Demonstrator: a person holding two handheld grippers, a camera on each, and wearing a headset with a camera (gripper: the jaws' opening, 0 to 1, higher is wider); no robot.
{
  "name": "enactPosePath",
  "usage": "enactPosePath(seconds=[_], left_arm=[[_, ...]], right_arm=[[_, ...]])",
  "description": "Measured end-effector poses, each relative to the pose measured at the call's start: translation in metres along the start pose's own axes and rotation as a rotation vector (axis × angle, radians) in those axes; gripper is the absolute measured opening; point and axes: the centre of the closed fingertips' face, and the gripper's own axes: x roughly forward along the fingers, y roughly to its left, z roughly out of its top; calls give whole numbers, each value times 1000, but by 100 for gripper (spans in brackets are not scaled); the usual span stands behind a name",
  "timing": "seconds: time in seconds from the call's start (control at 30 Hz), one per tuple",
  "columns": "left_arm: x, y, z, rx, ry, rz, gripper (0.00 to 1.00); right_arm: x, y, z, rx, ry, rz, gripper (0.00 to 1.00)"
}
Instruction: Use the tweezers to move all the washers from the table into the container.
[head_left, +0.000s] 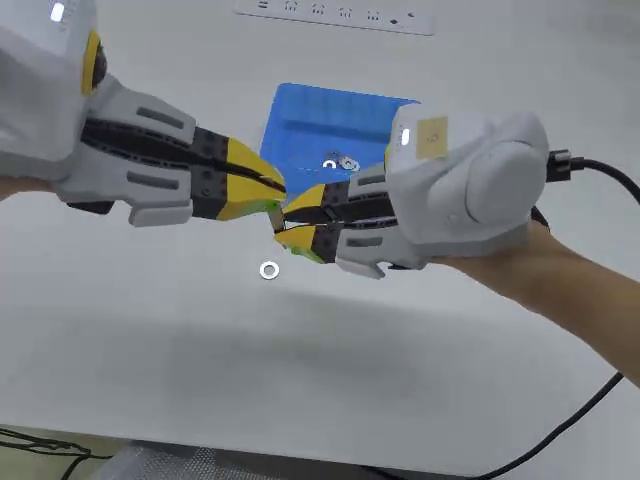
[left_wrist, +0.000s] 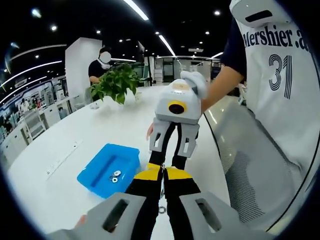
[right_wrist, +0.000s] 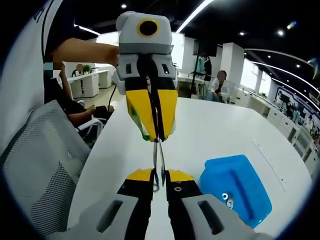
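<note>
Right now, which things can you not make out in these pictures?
Tweezers: both ends hidden inside the jaws of the left gripper and right gripper.
Washers in the container: too small to count, every view.
Table under the grippers, head view: covered; more washers may lie there.

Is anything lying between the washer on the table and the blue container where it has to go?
Nothing lies on the table between the washer and the container. The left gripper and right gripper, both shut on the tweezers, hang over that stretch.
</note>
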Motion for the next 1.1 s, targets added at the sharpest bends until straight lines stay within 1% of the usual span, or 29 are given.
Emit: enactPosePath(seconds=[0.2, 0.37, 0.7, 1.0, 1.1], left_arm=[[0, -3, -13, -28, 14, 1, 5], [-2, -5, -21, -42, 21, 8, 5], [-1, -1, -30, -66, 14, 16, 5], [3, -4, -36, -56, 25, 11, 5], [3, -4, -37, -59, 22, 14, 5]], right_arm=[[9, 7, -9, 19, 7, 20, 11], [16, 10, -13, 26, 14, 35, 11], [22, 9, -18, 30, 23, 44, 11], [24, 10, -26, 37, 36, 47, 11], [25, 10, -26, 38, 36, 47, 11]])
